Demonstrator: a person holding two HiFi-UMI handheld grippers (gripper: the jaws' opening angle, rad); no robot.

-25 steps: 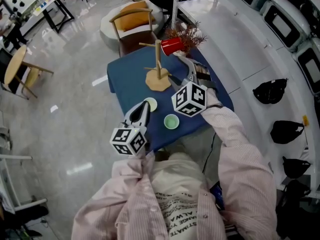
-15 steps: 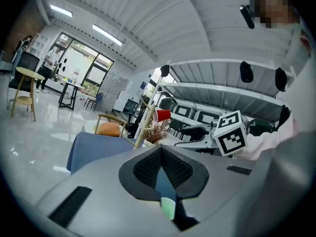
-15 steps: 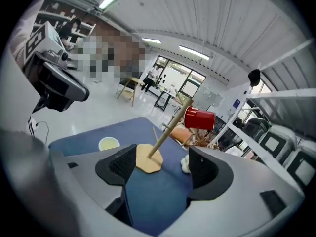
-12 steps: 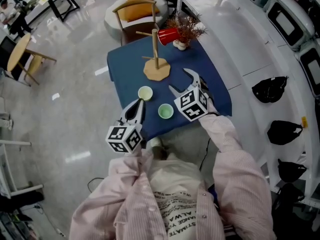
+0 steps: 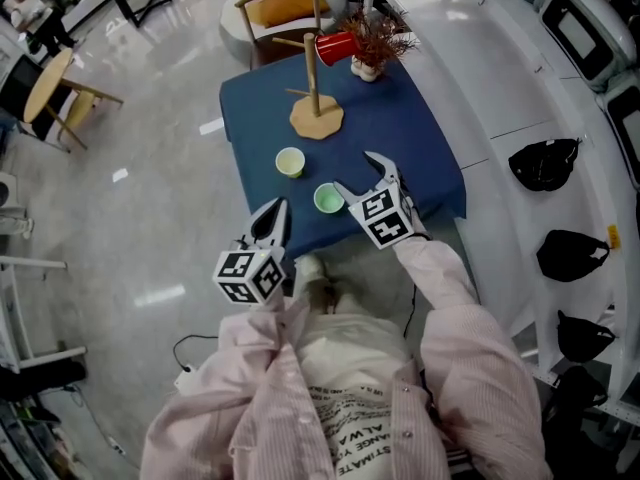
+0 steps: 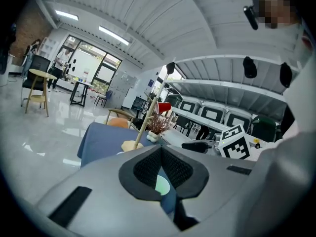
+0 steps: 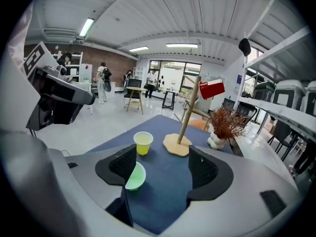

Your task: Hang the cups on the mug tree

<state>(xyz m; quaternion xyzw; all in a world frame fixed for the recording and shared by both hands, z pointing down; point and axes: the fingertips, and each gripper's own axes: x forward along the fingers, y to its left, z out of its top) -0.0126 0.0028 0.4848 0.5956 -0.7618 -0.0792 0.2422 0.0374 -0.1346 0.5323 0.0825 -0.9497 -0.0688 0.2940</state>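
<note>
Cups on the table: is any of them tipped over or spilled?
No, nothing stands out. The yellow cup and the green cup stand upright on the table, with nothing spilled. The red cup lies sideways only because it hangs on the mug tree.

Upside-down shirt point(image 5: 352, 416) print reads "STIMATE", "ANGE YOU"

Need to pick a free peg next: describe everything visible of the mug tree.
The mug tree looks like pale wood: a slim upright post on a flat, roughly polygonal base, with thin pegs angling upward. It stands on the blue-covered table, toward its far end. A red cup hangs sideways on an upper peg; the other visible pegs are bare. A small vase of dried twigs stands close beside it.
</note>
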